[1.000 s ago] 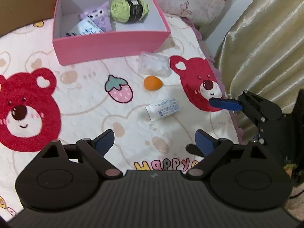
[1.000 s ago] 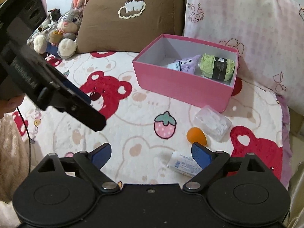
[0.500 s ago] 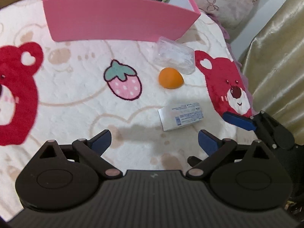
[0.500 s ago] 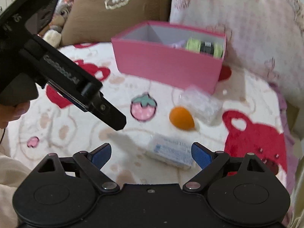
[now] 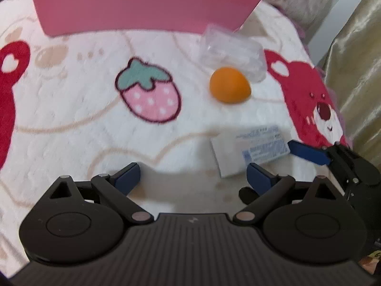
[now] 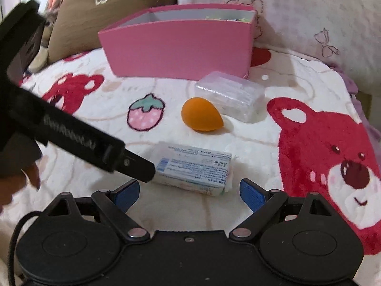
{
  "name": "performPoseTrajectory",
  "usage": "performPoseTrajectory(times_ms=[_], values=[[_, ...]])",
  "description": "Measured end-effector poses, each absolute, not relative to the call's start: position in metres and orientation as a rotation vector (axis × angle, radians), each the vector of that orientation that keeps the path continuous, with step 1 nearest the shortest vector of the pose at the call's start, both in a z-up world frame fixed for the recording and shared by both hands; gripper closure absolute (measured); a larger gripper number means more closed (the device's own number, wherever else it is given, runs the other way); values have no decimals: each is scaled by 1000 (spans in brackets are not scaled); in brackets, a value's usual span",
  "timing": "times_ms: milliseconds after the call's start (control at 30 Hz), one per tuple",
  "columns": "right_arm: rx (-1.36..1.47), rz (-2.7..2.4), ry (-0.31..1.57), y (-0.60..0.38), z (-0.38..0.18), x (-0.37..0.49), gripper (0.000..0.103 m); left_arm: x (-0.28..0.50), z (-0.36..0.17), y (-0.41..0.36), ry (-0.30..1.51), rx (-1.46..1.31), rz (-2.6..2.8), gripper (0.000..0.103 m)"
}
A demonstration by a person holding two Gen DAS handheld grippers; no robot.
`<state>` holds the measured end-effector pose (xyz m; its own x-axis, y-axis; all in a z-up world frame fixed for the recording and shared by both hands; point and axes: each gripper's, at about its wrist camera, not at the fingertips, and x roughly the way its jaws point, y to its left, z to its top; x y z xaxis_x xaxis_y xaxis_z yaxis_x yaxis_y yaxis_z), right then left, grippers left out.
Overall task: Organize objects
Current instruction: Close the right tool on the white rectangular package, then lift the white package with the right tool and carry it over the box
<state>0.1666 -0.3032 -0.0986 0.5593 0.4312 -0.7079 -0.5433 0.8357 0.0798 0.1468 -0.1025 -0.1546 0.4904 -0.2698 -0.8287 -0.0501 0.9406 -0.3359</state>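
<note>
Right wrist view — bear-print blanket [image 6: 273, 128], pillows [image 6: 297, 12] behind.

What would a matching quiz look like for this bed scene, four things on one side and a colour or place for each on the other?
Things:
1. makeup sponge
2. clear plastic case
3. white packet
4. storage box

Descriptions:
A. pink, by the pillows
B. orange, egg-shaped
C. see-through, in front of the box's corner
D. blue print, nearest both grippers

Pairs: 1-B, 2-C, 3-D, 4-A

pink box [image 6: 181, 47], orange sponge [image 6: 200, 114], red-bear blanket [image 6: 321, 147]
</note>
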Motion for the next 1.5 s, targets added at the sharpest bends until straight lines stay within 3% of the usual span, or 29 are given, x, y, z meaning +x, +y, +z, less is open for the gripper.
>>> performPoseTrajectory(times_ms=[133,200,300,367,400,433,600,1500], values=[[-174,599,774,-297,-104,165,11,147,-155,-111,1003,-303,-151,9],[-195,588,768,-292,-108,164,12,147,-155,-116,987,-285,-157,15],[-200,547,767,-291,-113,164,23,146,-153,-121,971,-278,-185,36],[-194,536,762,-293,-114,164,27,147,-151,-123,979,-303,-227,63],[-195,531,757,-293,-113,162,30,147,-151,-124,989,-322,-258,72],[-202,522,754,-292,-113,161,33,148,-150,-126,1003,-338,-276,75],[-199,508,771,-292,-103,159,40,143,-142,-131,1000,-299,-273,75],[-337,552,538,-260,68,143,41,124,32,-84,814,-229,-369,72]])
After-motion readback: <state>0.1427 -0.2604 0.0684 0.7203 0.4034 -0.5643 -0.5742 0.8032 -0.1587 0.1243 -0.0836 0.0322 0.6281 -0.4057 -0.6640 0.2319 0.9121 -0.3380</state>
